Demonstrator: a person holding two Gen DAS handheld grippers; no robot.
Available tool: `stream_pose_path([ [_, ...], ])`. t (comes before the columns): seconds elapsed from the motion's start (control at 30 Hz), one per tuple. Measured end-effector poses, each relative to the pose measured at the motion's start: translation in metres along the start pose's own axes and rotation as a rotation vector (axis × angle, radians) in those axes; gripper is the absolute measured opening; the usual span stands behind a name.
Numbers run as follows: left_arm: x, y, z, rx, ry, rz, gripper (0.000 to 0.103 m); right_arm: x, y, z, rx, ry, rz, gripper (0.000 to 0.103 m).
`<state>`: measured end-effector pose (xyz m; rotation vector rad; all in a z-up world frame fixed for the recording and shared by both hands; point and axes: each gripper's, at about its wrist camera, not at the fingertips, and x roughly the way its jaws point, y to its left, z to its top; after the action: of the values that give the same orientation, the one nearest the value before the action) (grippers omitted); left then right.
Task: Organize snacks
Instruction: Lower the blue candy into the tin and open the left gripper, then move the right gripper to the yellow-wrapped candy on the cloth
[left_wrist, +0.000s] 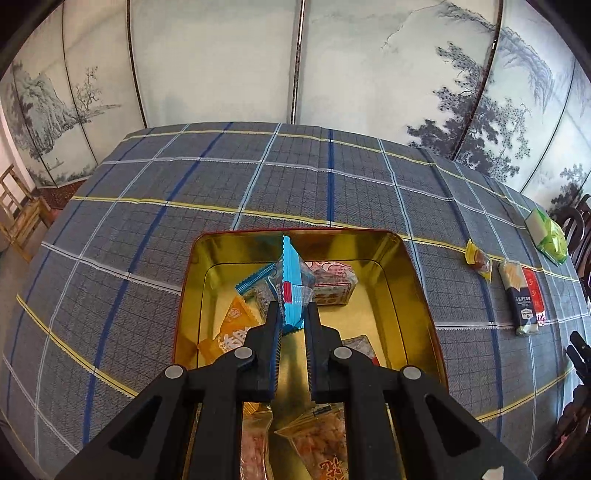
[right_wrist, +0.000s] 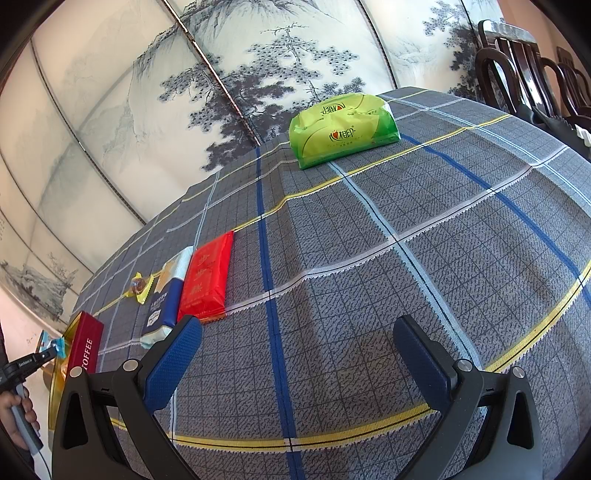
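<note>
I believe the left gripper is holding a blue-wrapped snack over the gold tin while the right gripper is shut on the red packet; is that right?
Not quite. The left gripper does hold the blue-wrapped snack over the gold tin, but the right wrist view shows the right gripper open and holding nothing, with the red packet lying on the tablecloth beyond its left finger.

Wide bare tablecloth (right_wrist: 369, 277) is lying open at centre and right; red packet (right_wrist: 207, 277) and navy packet (right_wrist: 162, 310) are crowding the lower left, green tissue pack (right_wrist: 341, 129) blocking upper centre
</note>
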<state>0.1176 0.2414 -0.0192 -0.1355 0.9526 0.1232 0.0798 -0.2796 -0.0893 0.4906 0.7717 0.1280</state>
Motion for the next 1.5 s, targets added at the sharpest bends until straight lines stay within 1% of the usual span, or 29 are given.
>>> stream_pose_path([
  [0.13,0.012,0.005,-0.002,-0.027,0.045,-0.009,0.009,0.000,0.000,0.000,0.000,0.000,-0.001,0.103],
  [0.3,0.018,0.002,-0.006,-0.017,0.057,0.001,0.008,0.000,0.000,0.000,-0.001,0.000,-0.002,0.103],
  [0.63,0.020,0.000,-0.009,0.006,0.059,0.005,0.007,0.000,0.000,0.000,-0.001,0.000,-0.003,0.103],
  [0.77,0.014,0.000,-0.015,0.005,0.047,-0.011,0.006,0.000,0.000,0.000,-0.002,0.001,-0.006,0.103],
  [0.83,0.010,-0.004,-0.021,0.025,0.036,-0.018,0.006,0.000,0.000,0.000,-0.003,0.001,-0.006,0.103],
  [0.9,0.006,-0.005,-0.027,0.030,0.026,-0.040,0.006,0.000,0.000,0.000,-0.002,0.000,-0.007,0.103],
  [0.97,0.002,-0.001,-0.032,0.002,0.026,-0.060,0.018,0.001,0.001,0.000,-0.007,0.003,-0.013,0.103],
  [1.0,-0.003,0.002,-0.035,-0.028,0.016,-0.078,0.041,0.002,0.001,-0.001,-0.011,0.004,-0.018,0.103],
  [1.03,-0.011,0.007,-0.038,-0.056,-0.010,-0.099,0.060,0.002,0.001,-0.001,-0.014,0.006,-0.023,0.103],
  [1.07,-0.020,0.012,-0.043,-0.080,-0.045,-0.120,0.062,0.003,0.001,-0.001,-0.017,0.007,-0.027,0.103],
  [1.13,-0.041,0.020,-0.052,-0.080,-0.091,-0.165,0.062,0.004,0.002,-0.002,-0.037,0.016,-0.052,0.103],
  [1.23,-0.075,0.031,-0.070,-0.063,-0.170,-0.182,0.064,0.003,0.020,-0.005,-0.102,0.044,-0.106,0.103],
  [1.27,-0.084,0.035,-0.077,-0.061,-0.190,-0.191,0.065,0.002,0.033,-0.005,-0.144,0.039,-0.103,0.103],
  [1.33,-0.101,0.041,-0.095,-0.055,-0.217,-0.212,0.071,-0.002,0.063,-0.004,-0.246,0.024,-0.082,0.103],
  [1.37,-0.106,0.042,-0.103,-0.048,-0.222,-0.221,0.071,-0.001,0.080,-0.004,-0.309,0.021,-0.074,0.103],
  [1.4,-0.111,0.043,-0.114,-0.036,-0.223,-0.233,0.071,0.003,0.100,-0.003,-0.352,0.013,-0.113,0.103],
  [1.5,-0.122,0.042,-0.146,-0.004,-0.223,-0.243,0.071,0.023,0.151,-0.003,-0.497,0.034,-0.071,0.103],
])
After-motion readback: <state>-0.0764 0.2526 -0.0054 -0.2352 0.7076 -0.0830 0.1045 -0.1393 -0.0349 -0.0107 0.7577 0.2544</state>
